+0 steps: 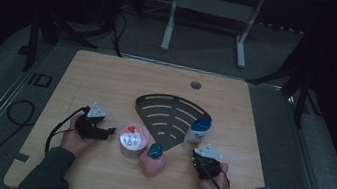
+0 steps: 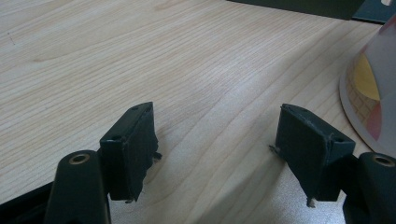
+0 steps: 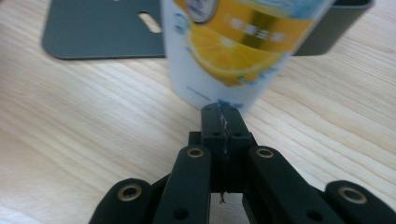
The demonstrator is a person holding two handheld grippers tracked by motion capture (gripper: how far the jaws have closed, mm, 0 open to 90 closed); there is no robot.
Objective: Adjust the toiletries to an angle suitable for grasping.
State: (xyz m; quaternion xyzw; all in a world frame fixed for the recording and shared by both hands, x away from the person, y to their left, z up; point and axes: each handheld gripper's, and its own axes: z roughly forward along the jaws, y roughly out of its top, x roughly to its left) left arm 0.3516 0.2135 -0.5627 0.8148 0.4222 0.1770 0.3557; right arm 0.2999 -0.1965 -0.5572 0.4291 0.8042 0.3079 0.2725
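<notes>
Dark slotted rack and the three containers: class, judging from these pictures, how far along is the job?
Nothing looks done: the rack holds nothing. The cup, pink bottle and lemon-label bottle stand on the table. In hand: the left gripper is open beside the cup, gripping nothing; the right gripper, shut and empty, points at the lemon-label bottle. All the gripping and moving seems left.

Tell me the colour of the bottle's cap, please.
Blue, clearest in the high view: the bottle's cap.
</notes>
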